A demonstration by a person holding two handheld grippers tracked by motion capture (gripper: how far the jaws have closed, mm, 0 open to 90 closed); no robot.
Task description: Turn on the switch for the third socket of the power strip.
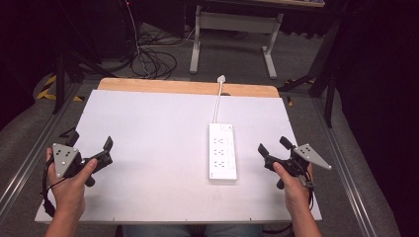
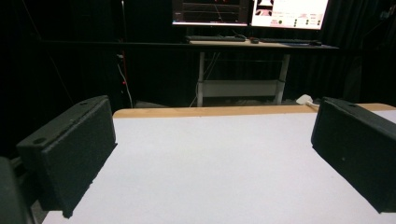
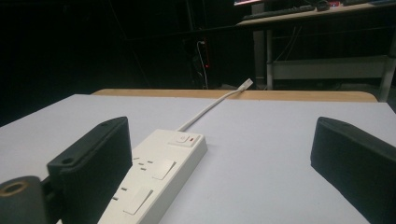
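Left hand-held gripper [image 1: 89, 145] poised low over bare white worktop [image 1: 148, 123], jaws wide apart, nothing between, likely a ready pose. Well to its right, white power strip [image 1: 222, 150] flat on the worktop, cord [image 1: 217, 101] trailing off the far edge. Just right of the strip, right hand-held gripper [image 1: 272, 144], jaws likewise apart and empty, angled toward it, probably for an approach.

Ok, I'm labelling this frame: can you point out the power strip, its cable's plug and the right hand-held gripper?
power strip [image 1: 222, 158]: high view, middle of its white top face.
plug [image 1: 221, 78]: high view, white end of the cable at the table's far edge.
right hand-held gripper [image 1: 273, 145]: high view, midway between its open jaw tips.
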